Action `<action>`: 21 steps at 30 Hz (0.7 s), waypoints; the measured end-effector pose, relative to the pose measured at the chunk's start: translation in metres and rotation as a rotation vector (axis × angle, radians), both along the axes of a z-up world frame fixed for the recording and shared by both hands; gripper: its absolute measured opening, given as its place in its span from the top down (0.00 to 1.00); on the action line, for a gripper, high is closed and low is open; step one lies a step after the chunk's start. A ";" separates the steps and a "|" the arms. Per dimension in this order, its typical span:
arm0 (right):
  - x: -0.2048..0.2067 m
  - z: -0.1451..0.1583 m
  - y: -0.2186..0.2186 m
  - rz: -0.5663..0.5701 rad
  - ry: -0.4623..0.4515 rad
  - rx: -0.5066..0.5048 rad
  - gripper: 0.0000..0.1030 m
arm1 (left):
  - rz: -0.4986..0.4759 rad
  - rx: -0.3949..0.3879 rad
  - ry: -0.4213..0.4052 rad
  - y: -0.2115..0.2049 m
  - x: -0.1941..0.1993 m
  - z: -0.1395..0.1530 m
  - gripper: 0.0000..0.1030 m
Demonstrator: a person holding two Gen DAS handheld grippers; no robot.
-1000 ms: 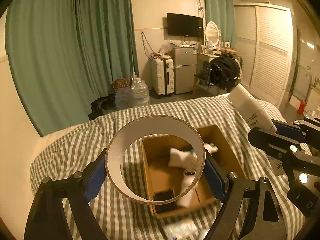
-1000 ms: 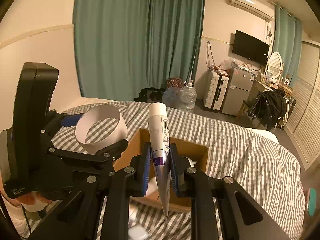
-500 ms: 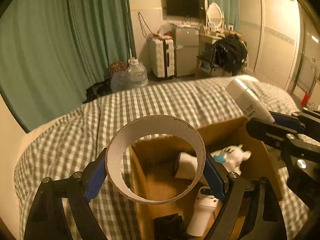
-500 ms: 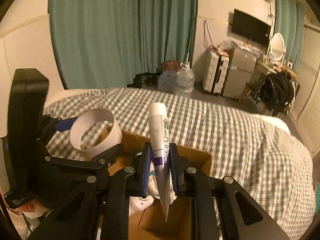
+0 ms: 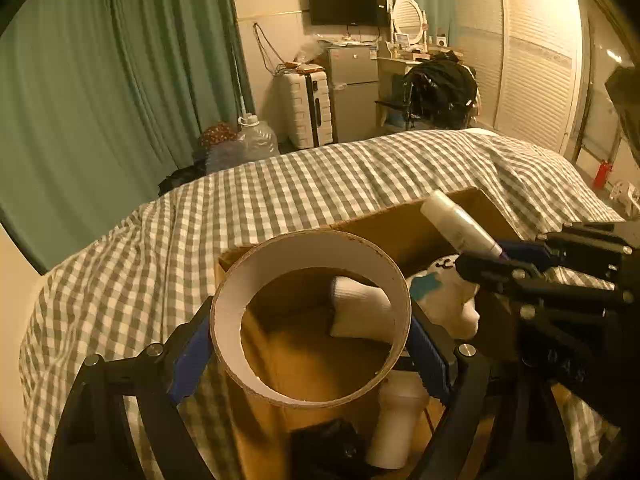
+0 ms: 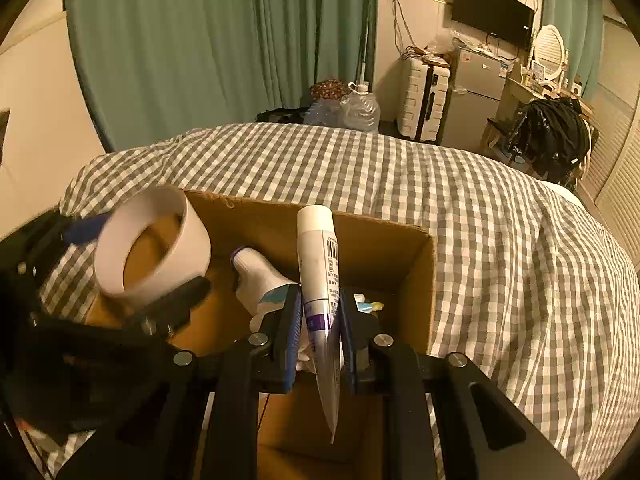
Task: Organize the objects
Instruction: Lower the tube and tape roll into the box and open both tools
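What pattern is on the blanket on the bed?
The blanket has a grey and white checked pattern. It shows best in the right wrist view.

Counted: one cardboard box [image 6: 416,276], one white tape ring [image 5: 312,316], one white tube [image 6: 320,268]. Two white socks [image 5: 360,312] can be made out inside the box, plus one white bottle [image 5: 394,424] and one dark item [image 5: 328,452].

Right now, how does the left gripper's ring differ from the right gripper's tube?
The white ring is a wide hollow band; the tube is slim and solid-looking. The left gripper spreads wide around the ring; the right gripper pinches the tube narrowly. Both are white, held above the cardboard box.
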State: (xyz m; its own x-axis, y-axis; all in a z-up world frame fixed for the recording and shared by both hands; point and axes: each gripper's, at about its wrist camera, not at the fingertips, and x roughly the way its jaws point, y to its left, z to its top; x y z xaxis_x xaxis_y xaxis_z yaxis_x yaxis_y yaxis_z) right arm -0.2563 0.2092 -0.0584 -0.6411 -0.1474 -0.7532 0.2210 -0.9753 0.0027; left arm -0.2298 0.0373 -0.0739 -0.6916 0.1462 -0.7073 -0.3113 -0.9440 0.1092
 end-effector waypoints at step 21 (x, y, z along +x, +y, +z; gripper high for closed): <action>0.027 0.040 0.018 -0.060 0.118 -0.145 0.28 | -0.026 0.066 0.012 -0.008 0.019 0.020 0.04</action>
State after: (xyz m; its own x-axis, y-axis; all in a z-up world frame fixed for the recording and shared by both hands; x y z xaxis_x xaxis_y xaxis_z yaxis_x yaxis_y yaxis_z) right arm -0.2291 0.2276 -0.0180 -0.7349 -0.2073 -0.6457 0.1693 -0.9781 0.1213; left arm -0.2105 0.0293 -0.0541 -0.6950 0.2105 -0.6875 -0.3350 -0.9409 0.0506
